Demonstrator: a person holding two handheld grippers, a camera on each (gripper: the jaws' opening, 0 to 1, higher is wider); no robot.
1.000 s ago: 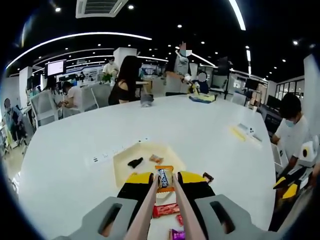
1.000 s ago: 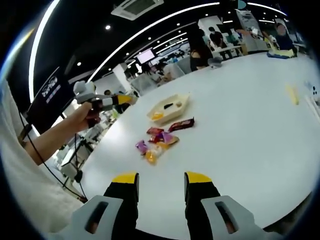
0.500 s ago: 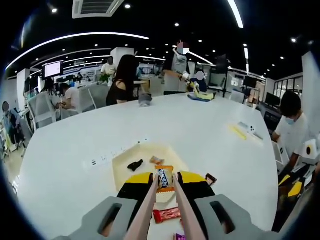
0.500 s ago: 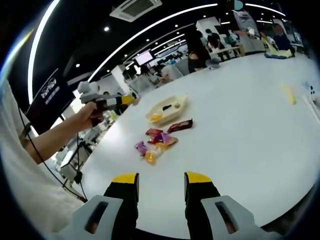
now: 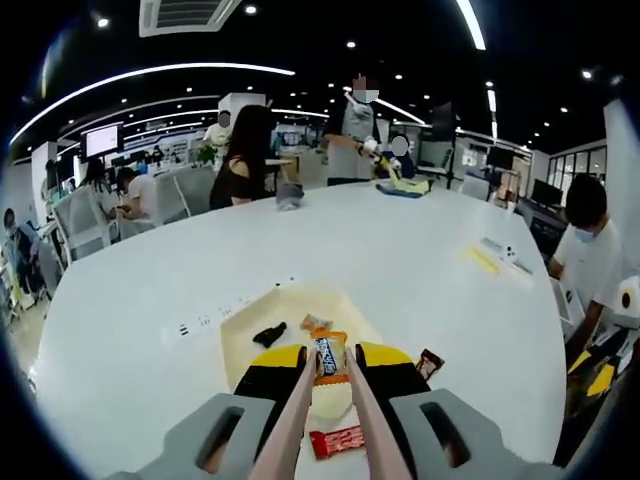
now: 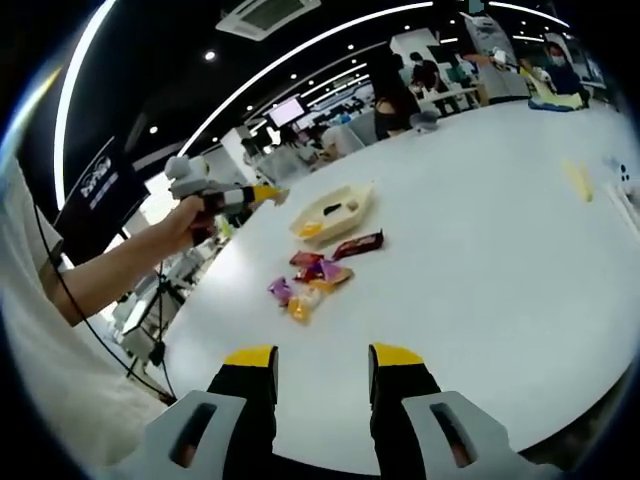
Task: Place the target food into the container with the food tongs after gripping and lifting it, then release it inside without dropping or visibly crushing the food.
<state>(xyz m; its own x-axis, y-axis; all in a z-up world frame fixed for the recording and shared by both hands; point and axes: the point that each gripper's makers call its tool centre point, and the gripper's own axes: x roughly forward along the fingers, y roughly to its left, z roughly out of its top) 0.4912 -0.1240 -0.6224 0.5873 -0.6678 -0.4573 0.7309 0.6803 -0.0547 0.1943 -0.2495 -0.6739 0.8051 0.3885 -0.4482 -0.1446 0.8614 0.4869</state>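
One snack packet (image 5: pixel 328 357) sits pinched in the tongs (image 5: pixel 300 420) our closed left gripper (image 5: pixel 327 362) squeezes, low centre over the tray (image 5: pixel 245 330); we judge: lower first, ease gently, right gripper (image 6: pixel 322 357) open, idle.

Nothing can be read for certain. In the right gripper view, a dark board (image 6: pixel 100 190) at far left carries pale lettering, too blurred to make out. In the left gripper view, the orange packet (image 5: pixel 329 356) between the tongs has a dark label with white marks (lettering perhaps, but illegible).
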